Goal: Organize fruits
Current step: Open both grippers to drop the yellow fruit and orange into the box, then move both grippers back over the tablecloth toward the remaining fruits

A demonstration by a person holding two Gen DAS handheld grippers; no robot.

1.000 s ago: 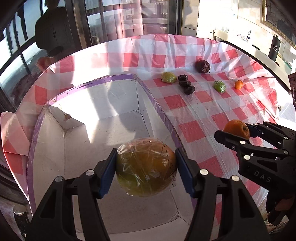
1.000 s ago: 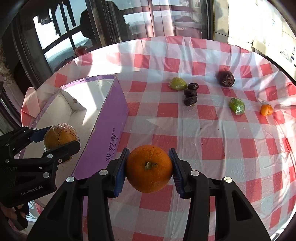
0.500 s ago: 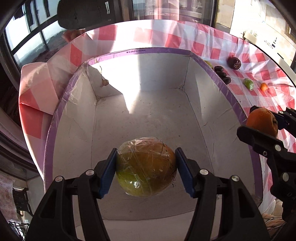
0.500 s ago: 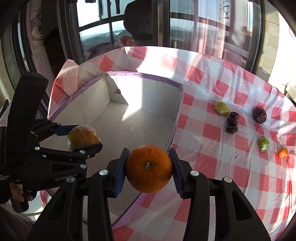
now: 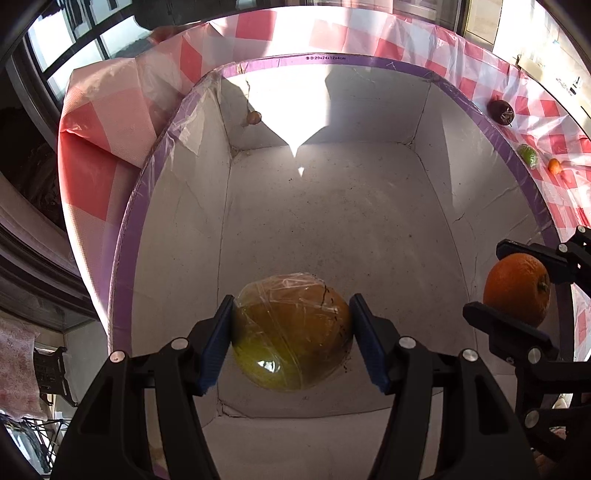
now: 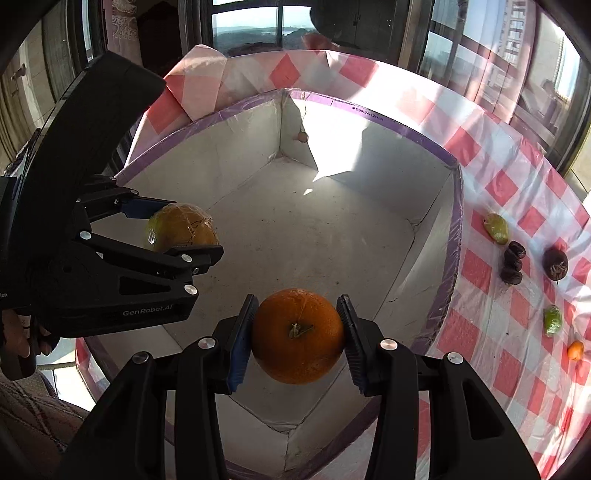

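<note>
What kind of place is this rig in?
Probably a home, likely a high-rise flat: a table under a red-checked tablecloth beside large windows overlooking hills and a tower block, with loose fruit and a cardboard box on the table.

- Cardboard box (image 6: 436, 206) on the tablecloth (image 6: 491, 369); left gripper (image 5: 291, 338) and right gripper (image 6: 297, 338) both above its interior, the left one to the left.
- Wrapped fruit (image 5: 291, 338) between the left fingers; orange (image 6: 297, 338) between the right.
- Loose fruits on the cloth right of the box: lime (image 6: 552, 320), passion fruit (image 6: 555, 263), dates (image 6: 512, 263).
</note>
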